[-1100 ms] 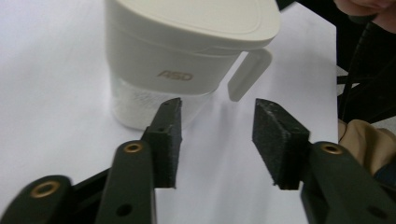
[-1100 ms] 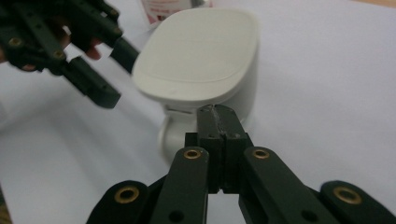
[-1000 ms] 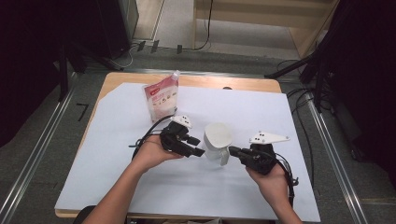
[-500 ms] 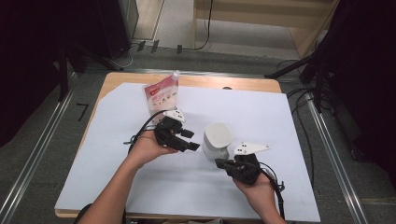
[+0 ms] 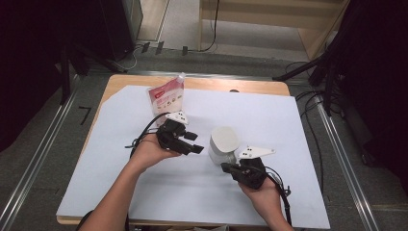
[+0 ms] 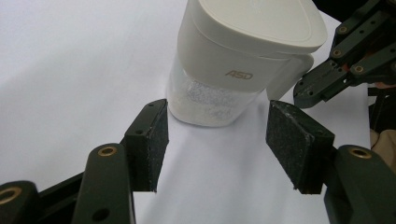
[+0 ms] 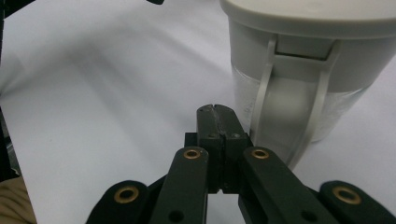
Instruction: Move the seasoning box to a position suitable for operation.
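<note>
- Spread wide apart, the jaws of the left gripper (image 6: 215, 144) frame an empty gap of white sheet, with their rough black pads (image 6: 294, 140) facing each other and touching nothing
- Straight ahead of that gap stands the white container (image 6: 243, 60), just beyond the jaw tips; its lid is closed, its lower part is clear with a pale granular filling, and the letters ASD show on its front
- Pressed together with nothing between them, the jaws of the right gripper (image 7: 215, 112) point just beside the container's looped handle (image 7: 289, 107), near its base
- Seen from the high view, the container (image 5: 223, 144) sits upright near the middle of the white sheet (image 5: 288, 120) covering the table, between the left gripper (image 5: 190, 142) and the right gripper (image 5: 228, 167)
- A red and white pouch (image 5: 166, 96) stands at the far edge of the sheet, well apart from both hands
</note>
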